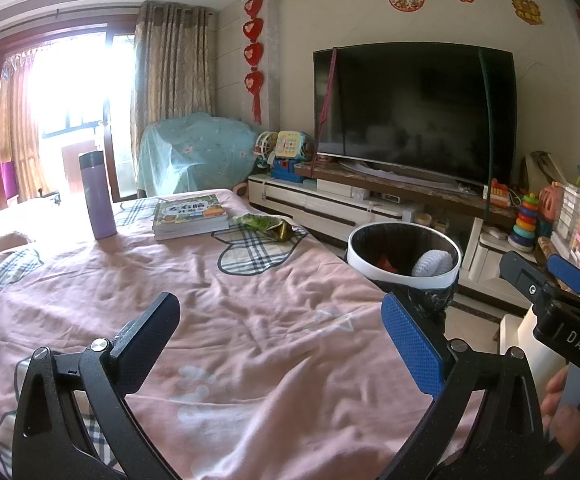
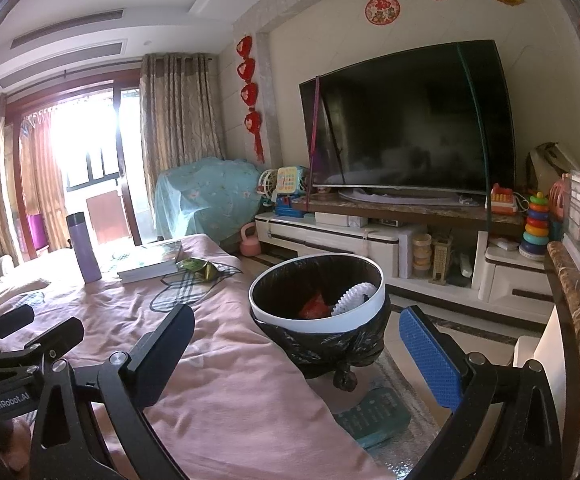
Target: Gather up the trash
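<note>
From the left wrist, the left gripper (image 1: 282,340) hangs wide apart and empty over a pink bedsheet (image 1: 250,360). A crumpled green snack wrapper (image 1: 268,226) lies at the far end, just beside a stack of books (image 1: 190,216) and near a purple flask (image 1: 97,196); the bin (image 1: 404,256) stands off the bed's right edge.

From the right wrist, the right gripper (image 2: 302,356), also wide and empty, faces the black-lined bin (image 2: 318,292). The wrapper (image 2: 202,267) looks light, crinkly and slippery; pinching a raised fold seems best.
</note>
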{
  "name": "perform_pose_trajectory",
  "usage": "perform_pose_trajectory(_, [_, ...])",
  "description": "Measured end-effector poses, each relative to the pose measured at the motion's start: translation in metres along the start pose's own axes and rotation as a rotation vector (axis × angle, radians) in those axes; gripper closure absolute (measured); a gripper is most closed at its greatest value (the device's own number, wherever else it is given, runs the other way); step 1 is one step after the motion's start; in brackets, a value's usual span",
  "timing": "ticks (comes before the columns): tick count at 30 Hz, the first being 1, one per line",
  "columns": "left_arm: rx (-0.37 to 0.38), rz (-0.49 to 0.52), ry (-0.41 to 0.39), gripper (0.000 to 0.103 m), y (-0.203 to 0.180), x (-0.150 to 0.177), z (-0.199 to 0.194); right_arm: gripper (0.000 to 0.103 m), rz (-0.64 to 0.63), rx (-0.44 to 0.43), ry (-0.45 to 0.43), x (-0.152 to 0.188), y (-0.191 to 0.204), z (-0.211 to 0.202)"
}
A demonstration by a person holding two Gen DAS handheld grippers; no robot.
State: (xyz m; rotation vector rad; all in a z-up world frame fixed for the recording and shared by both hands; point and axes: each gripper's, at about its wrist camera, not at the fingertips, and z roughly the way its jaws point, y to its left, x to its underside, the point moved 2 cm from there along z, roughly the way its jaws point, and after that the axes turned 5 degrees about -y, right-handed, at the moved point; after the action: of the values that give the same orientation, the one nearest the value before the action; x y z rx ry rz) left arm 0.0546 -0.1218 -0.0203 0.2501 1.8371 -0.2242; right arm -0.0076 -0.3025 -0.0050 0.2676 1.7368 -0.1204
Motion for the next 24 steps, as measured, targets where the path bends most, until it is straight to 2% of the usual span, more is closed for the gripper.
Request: perform_pose_trajectory(24, [0.003, 0.004, 0.004, 0.0, -0.0012, 0.0003, 0.0012, 0.0, 0.004, -0.005, 0.003, 0.0003, 0.0047, 0.0008])
